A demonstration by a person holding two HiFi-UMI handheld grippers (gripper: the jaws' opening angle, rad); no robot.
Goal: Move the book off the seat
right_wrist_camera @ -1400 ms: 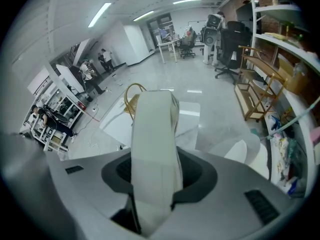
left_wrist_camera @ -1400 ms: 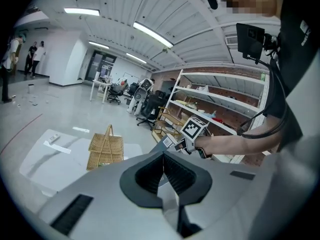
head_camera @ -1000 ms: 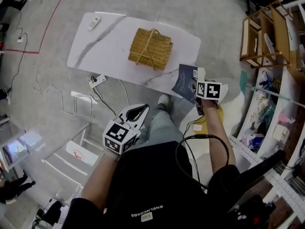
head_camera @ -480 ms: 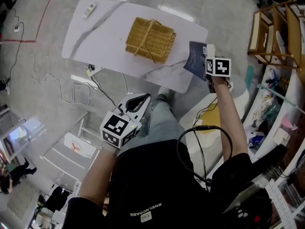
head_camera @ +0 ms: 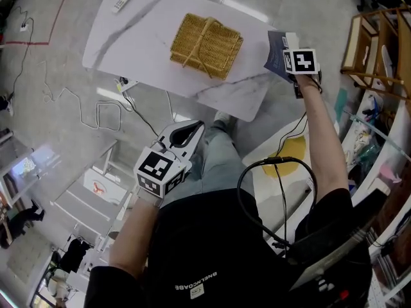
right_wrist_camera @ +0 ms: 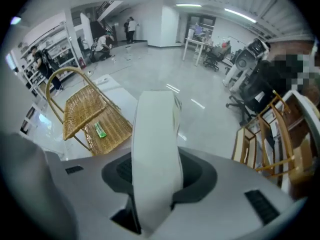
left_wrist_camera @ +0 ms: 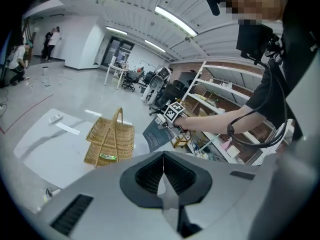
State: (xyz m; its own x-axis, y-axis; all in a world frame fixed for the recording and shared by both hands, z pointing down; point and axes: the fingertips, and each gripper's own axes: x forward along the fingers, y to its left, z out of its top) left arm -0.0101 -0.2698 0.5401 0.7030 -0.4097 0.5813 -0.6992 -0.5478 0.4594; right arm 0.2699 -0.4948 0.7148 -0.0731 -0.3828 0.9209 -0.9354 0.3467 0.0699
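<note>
A dark blue book [head_camera: 276,51] hangs over the right end of the white marble table [head_camera: 148,50], with my right gripper [head_camera: 290,43] shut on it. In the right gripper view the book [right_wrist_camera: 155,154] stands edge-on between the jaws, its white pages toward the camera. My left gripper [head_camera: 191,131] sits low over the person's lap, its jaws shut with nothing between them. From the left gripper view I see the book [left_wrist_camera: 156,134] held beside the wicker basket [left_wrist_camera: 110,141].
A wicker basket [head_camera: 205,37] with a handle stands mid-table, and a remote [head_camera: 121,2] lies at the far left corner. A white seat with a yellow patch [head_camera: 288,154] is below the right arm. Wooden shelves [head_camera: 379,43] stand at right; cables and a power strip [head_camera: 123,82] lie on the floor.
The right gripper has carried the book away from the body and up to the table's right end, rolling as it went. The left gripper has shifted only slightly.
</note>
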